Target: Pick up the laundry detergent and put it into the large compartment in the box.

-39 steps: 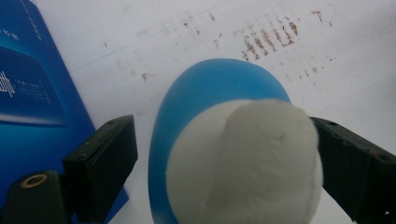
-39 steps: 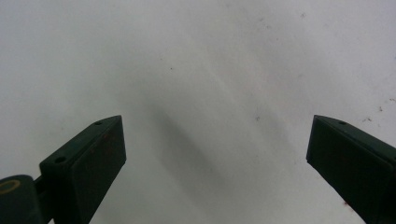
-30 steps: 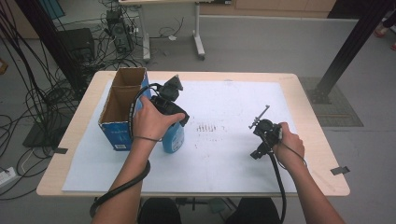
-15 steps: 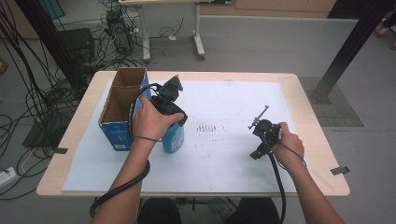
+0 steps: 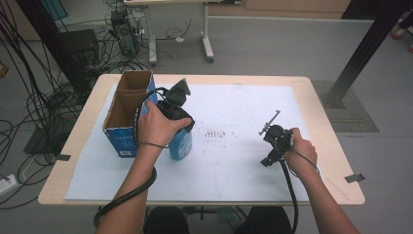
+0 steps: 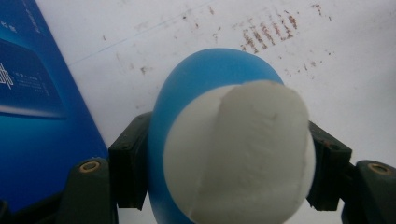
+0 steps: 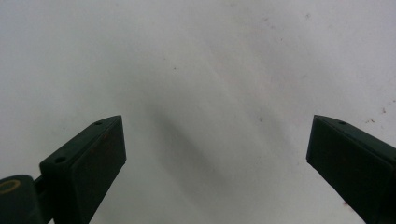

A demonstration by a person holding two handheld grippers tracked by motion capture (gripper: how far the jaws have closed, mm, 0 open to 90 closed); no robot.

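I am clamping my left gripper (image 6: 224, 186), its jaws just closing, on the smooth blue bottle (image 5: 180, 145) with a white cap, standing beside the open cardboard box (image 5: 127, 113); my right gripper (image 7: 215, 163) is gaping above white paper (image 5: 234, 161).

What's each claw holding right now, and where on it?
The left claw, jaws just closing, grips the blue bottle across its sides near the white top. The right claw is open, holding nothing.

Two bare forearms, no sleeves, a thin dark band around the left wrist. Each hand carries a black gripper: the left gripper (image 5: 178, 130) and the right gripper (image 5: 267, 162), each trailing a thick black cable. Brass-coloured screws sit in the matte black jaws.
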